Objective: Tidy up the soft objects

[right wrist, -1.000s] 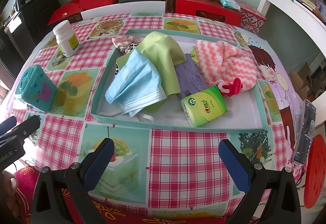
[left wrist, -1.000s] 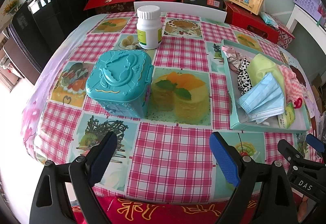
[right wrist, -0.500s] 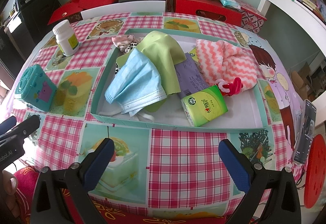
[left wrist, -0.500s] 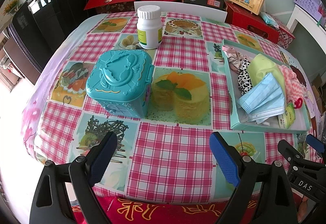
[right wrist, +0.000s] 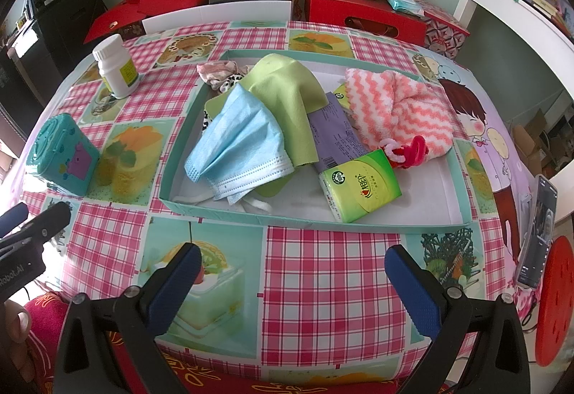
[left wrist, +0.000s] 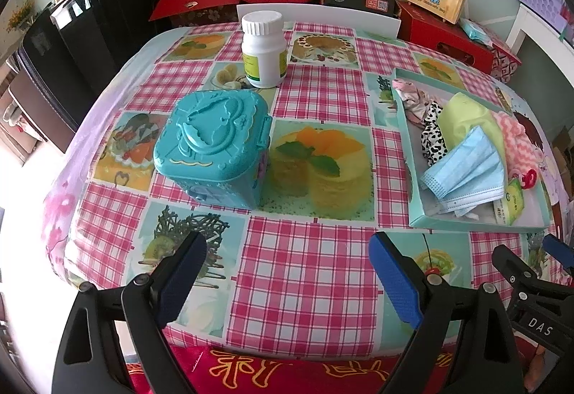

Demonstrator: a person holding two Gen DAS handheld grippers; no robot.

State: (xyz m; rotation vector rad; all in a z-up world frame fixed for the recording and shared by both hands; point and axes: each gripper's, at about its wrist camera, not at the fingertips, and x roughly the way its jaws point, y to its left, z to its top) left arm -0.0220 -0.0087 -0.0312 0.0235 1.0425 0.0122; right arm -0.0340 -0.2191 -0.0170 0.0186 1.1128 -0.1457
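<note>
A shallow teal cardboard tray (right wrist: pixel 358 224) with a white floor holds the soft things. A pleated pale-blue face mask (right wrist: pixel 236 150) lies at its 8 o'clock end, white ear loops trailing toward the near rim. Under it drapes a smooth lime-green cloth (right wrist: pixel 287 89), peaked toward 12 o'clock. A fluffy towel with pink and white zigzags (right wrist: pixel 398 110) is bunched at 2 o'clock, its long axis running from 11 to 4 o'clock, with a red clip (right wrist: pixel 412 150) at its lower end. A glossy green tissue pack (right wrist: pixel 360 186) lies flat near the front rim, tilted toward 1 o'clock, partly over a flat lilac packet (right wrist: pixel 330 135). A crumpled patterned fabric (right wrist: pixel 215 71) sits on the far-left corner.

The worktop (right wrist: pixel 323 272) wears a shiny pink-checked cloth printed with cakes. Left of the tray stand a moulded turquoise plastic box (left wrist: pixel 211 146) and, beyond it, a white pill bottle (left wrist: pixel 263 49). Red boxes (right wrist: pixel 355 13) line the green wall behind.

Left gripper (left wrist: pixel 287 268) and right gripper (right wrist: pixel 292 277) hang above the near edge, jaws spread wide and gripping nothing.
</note>
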